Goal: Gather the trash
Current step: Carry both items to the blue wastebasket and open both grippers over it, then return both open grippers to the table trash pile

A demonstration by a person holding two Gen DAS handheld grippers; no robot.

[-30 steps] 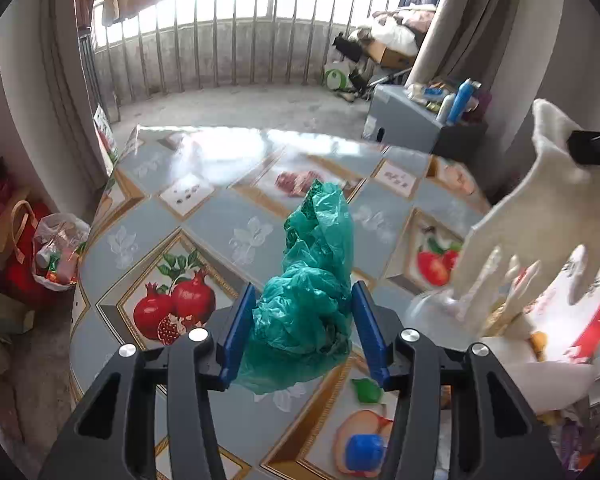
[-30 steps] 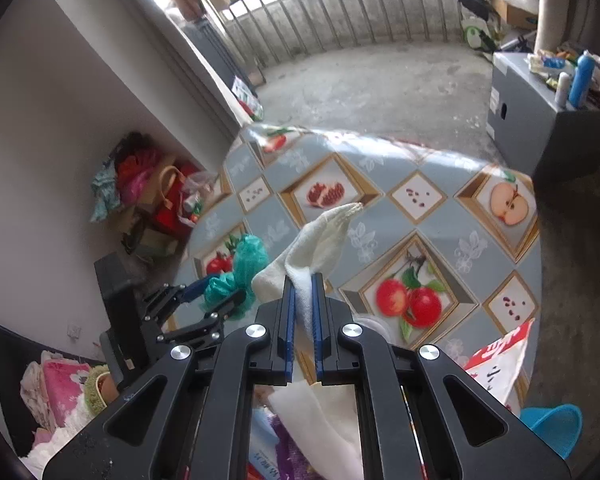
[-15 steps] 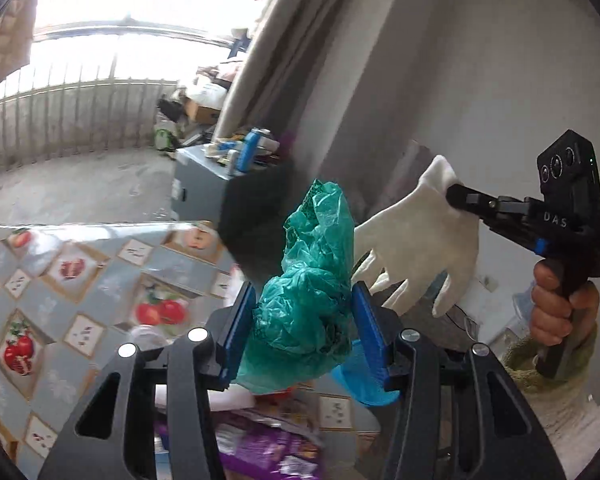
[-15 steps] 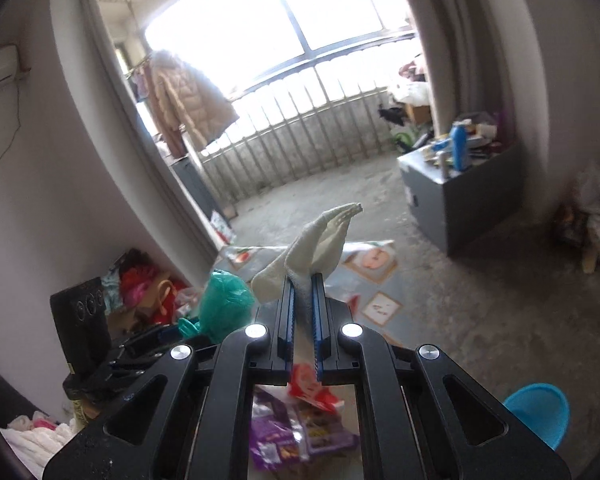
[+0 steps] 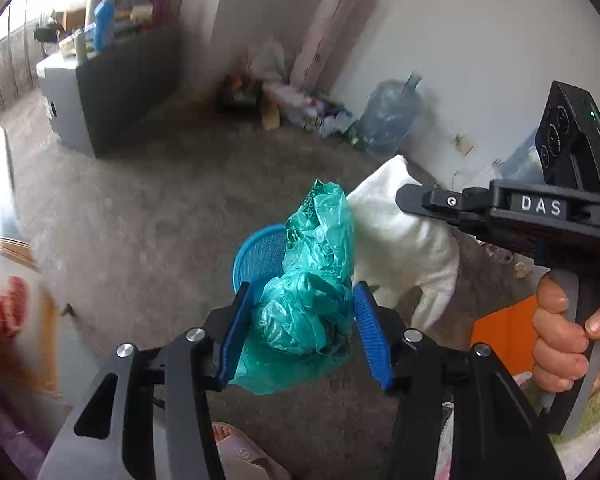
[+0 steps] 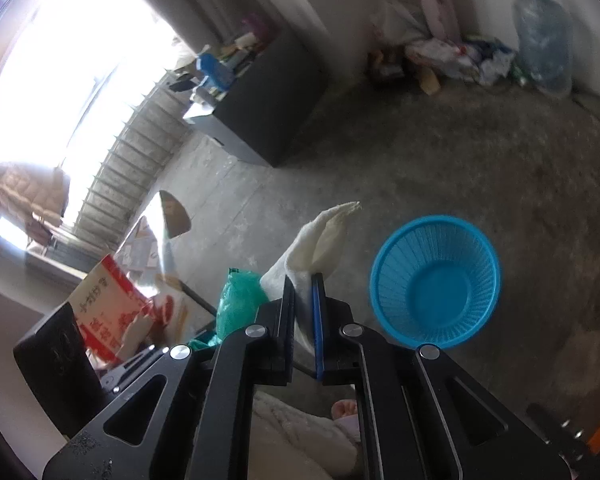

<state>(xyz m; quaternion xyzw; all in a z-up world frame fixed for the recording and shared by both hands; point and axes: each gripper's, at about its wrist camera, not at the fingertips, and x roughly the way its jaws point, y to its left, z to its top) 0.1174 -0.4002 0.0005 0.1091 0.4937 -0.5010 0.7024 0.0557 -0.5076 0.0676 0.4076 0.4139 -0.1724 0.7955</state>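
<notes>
Green plastic bag (image 5: 306,292) clamped between left gripper (image 5: 304,334) fingers, white glove (image 6: 320,240) pinched tight in right gripper (image 6: 302,312), both mid-carry above floor, blue basket (image 6: 436,280) just ahead, next likely: over rim, then release.

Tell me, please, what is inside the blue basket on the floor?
The right wrist view shows the blue basket holding nothing, its bottom bare. In the left wrist view the green plastic bag covers most of it.
</notes>
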